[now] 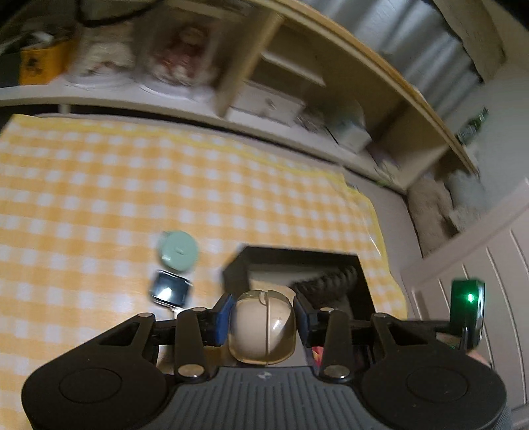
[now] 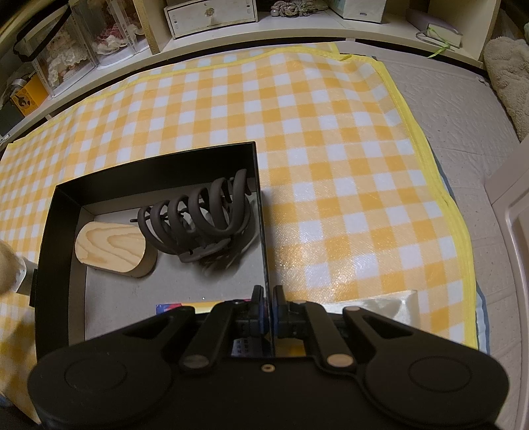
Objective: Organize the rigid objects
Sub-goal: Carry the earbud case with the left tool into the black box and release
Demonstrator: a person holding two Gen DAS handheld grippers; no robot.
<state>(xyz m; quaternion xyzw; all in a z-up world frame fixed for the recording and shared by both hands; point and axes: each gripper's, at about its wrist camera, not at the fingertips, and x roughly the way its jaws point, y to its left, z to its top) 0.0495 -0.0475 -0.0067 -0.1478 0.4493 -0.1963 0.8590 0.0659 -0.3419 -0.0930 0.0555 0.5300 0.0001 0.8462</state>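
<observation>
My left gripper (image 1: 263, 314) is shut on a beige computer mouse (image 1: 263, 325) and holds it above the near edge of the black box (image 1: 238, 264). My right gripper (image 2: 269, 297) is shut on the right wall of the same black box (image 2: 261, 211). Inside the box lie a dark claw hair clip (image 2: 198, 221) and a rounded wooden block (image 2: 110, 248); a colourful flat item (image 2: 172, 307) shows at its near end. A mint green round lid (image 1: 178, 251) and a small dark shiny object (image 1: 170, 287) lie on the checked mat left of the box.
The yellow and white checked mat (image 2: 330, 149) covers a grey quilted surface (image 2: 463, 139). Shelves (image 2: 297, 29) at the back hold a white drawer box (image 2: 211, 15), doll cases (image 2: 82, 43) and a book. A white cabinet (image 1: 479, 264) stands at the right.
</observation>
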